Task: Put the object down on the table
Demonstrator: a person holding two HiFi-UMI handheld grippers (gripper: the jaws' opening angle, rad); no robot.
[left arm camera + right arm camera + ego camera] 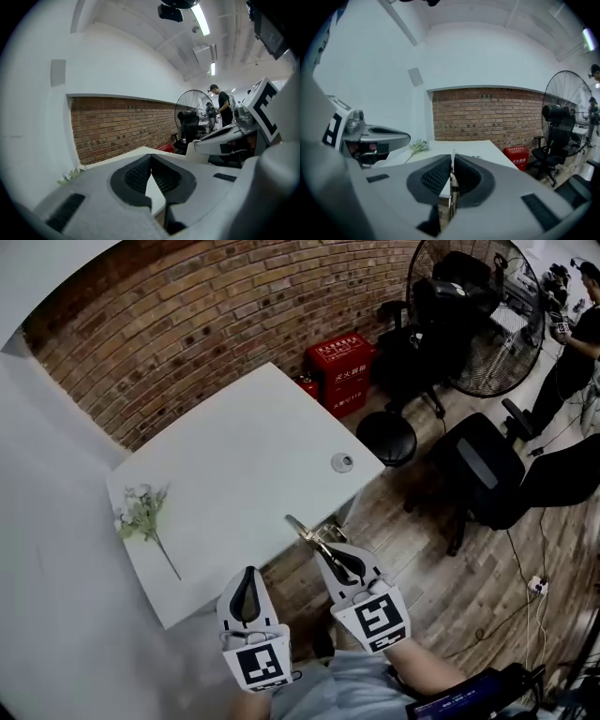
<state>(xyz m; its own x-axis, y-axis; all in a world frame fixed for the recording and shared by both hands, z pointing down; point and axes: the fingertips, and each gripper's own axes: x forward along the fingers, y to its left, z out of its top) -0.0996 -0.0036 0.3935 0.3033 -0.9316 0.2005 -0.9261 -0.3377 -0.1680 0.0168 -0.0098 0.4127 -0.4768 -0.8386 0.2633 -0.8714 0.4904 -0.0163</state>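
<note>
My right gripper (322, 542) is shut on a thin metal object (302, 527) that sticks out past its tips, held above the near right edge of the white table (244, 446). Seen from the right gripper view, the metal strip (451, 180) stands edge-on between the black pads, and what kind of object it is I cannot tell. The left gripper (247, 576) hovers over the table's near edge, shut with nothing in it; its pads (140, 174) meet at the tip. A green and white flower sprig (142, 515) lies on the table's left side.
A small round cap (343, 462) sits in the table near its right corner. Beyond the table are red crates (342, 371), a black stool (386, 435), an office chair (483, 474), a large fan (478, 315) and a person (574, 343). A brick wall runs behind.
</note>
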